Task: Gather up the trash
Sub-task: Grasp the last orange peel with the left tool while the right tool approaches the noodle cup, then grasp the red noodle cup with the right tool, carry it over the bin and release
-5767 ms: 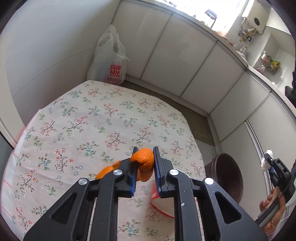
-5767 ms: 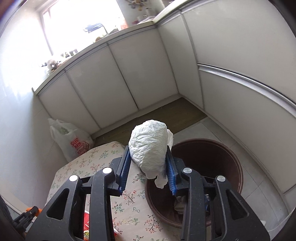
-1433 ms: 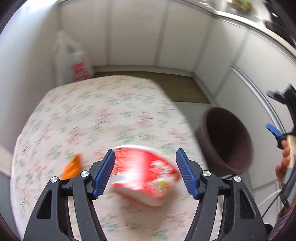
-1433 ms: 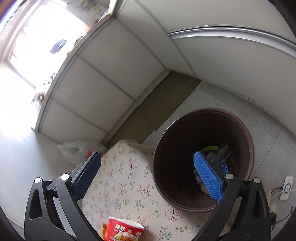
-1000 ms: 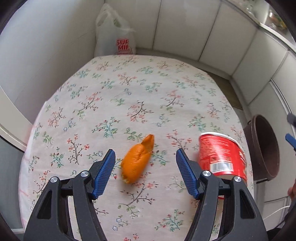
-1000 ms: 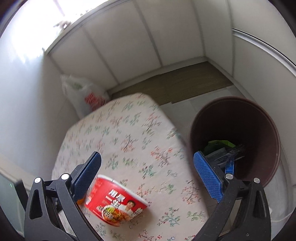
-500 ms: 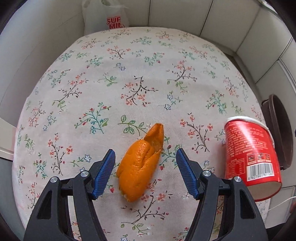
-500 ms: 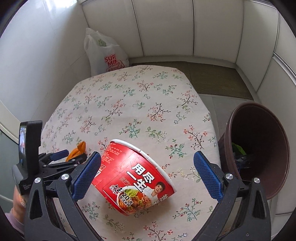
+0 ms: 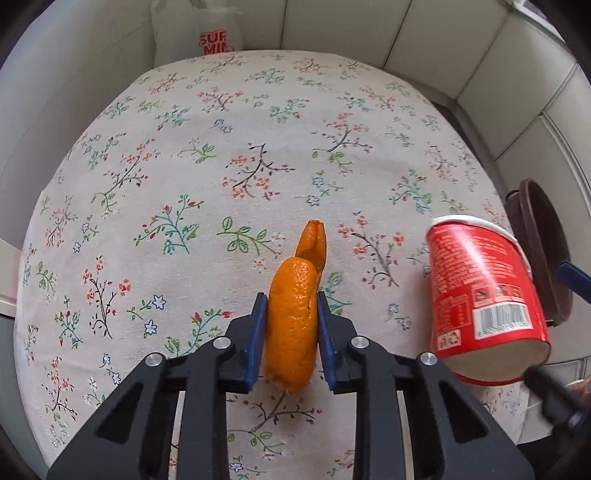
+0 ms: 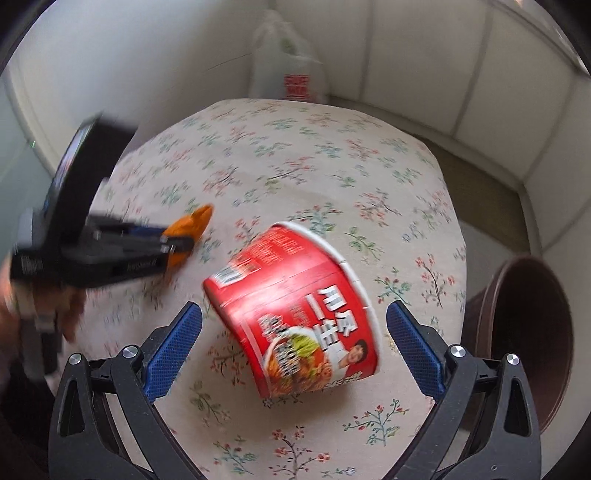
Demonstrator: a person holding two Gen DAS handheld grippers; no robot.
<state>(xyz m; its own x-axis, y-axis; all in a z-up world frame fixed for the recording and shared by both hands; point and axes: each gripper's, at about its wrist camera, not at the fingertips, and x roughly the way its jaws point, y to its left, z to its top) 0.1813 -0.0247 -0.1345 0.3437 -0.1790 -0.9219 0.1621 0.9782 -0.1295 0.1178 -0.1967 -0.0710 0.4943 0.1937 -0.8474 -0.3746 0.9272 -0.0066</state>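
Observation:
An orange peel (image 9: 295, 314) lies on the floral tablecloth (image 9: 221, 166). My left gripper (image 9: 290, 325) is shut on the peel, its blue pads against both sides. The peel and left gripper also show in the right wrist view (image 10: 188, 229), blurred. A red instant-noodle cup (image 10: 303, 306) lies tipped on its side on the cloth; it also shows at the right of the left wrist view (image 9: 484, 302). My right gripper (image 10: 295, 350) is open, with its jaws wide on either side of the cup and not touching it.
A brown bin (image 10: 524, 343) stands on the floor off the table's right edge; it also shows in the left wrist view (image 9: 543, 251). A white plastic bag (image 9: 195, 33) with red print leans against the wall behind the table. White cabinet fronts (image 10: 424, 62) surround the corner.
My left gripper has closed on the orange peel, which lay free between open jaws half a second ago. My right gripper has moved down closer around the noodle cup.

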